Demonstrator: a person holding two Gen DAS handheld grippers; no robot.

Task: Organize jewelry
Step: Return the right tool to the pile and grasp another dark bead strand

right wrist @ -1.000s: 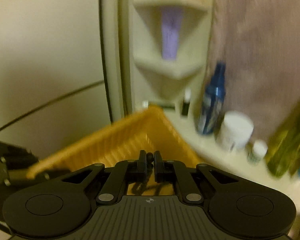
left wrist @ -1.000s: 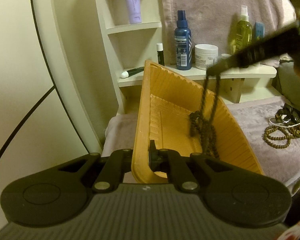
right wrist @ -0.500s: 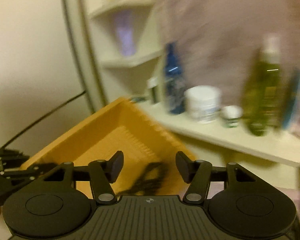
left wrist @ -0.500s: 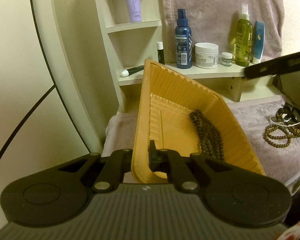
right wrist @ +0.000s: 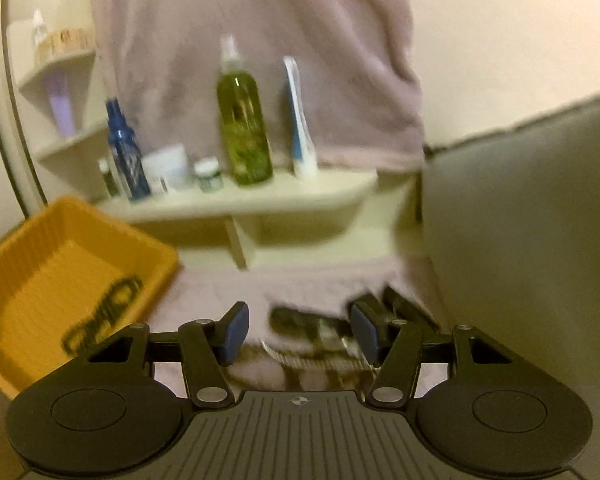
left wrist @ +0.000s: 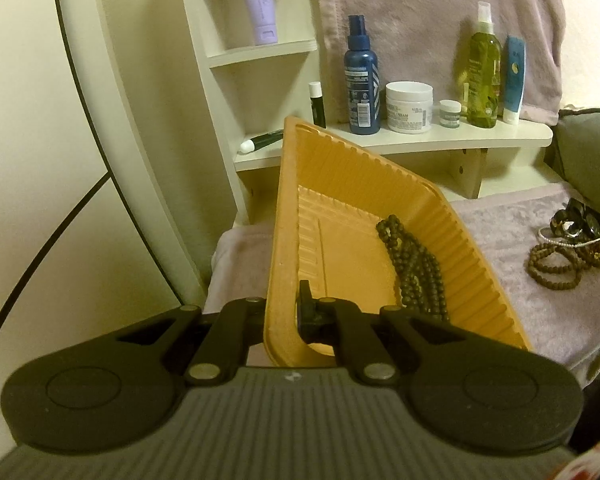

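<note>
Gripping the near rim of the orange tray (left wrist: 284, 216), the left claw (left wrist: 288, 312) is clamped tight on that wall, one finger outside and one inside, and the tray sits tilted up on its far side. Inside it, a dark beaded necklace (left wrist: 416, 268) lies bunched along the right wall, running from about mid-tray toward the near corner. The right wrist view shows the same beads as a smeary dark loop on the tray floor, pretty blurred there.

Over on the right, the rest of the jewelry pile (left wrist: 568, 248) sits on the pinkish towel (left wrist: 500, 232): brown bead loops, a pale thin strand and something dark and chunky at the far side. It's well apart from the tray.

The right claw (right wrist: 298, 334) has its jaws standing wide with nothing between the blue pads (right wrist: 236, 330); they've just been opening. It hovers right over that jewelry pile, which shows blurry just beyond and under the fingertips. Can't tell if anything's touching.

Behind it all, a cream shelf (left wrist: 420, 140) holds a blue spray bottle (left wrist: 362, 80), a white jar (left wrist: 409, 107) and a green bottle (left wrist: 482, 68).
</note>
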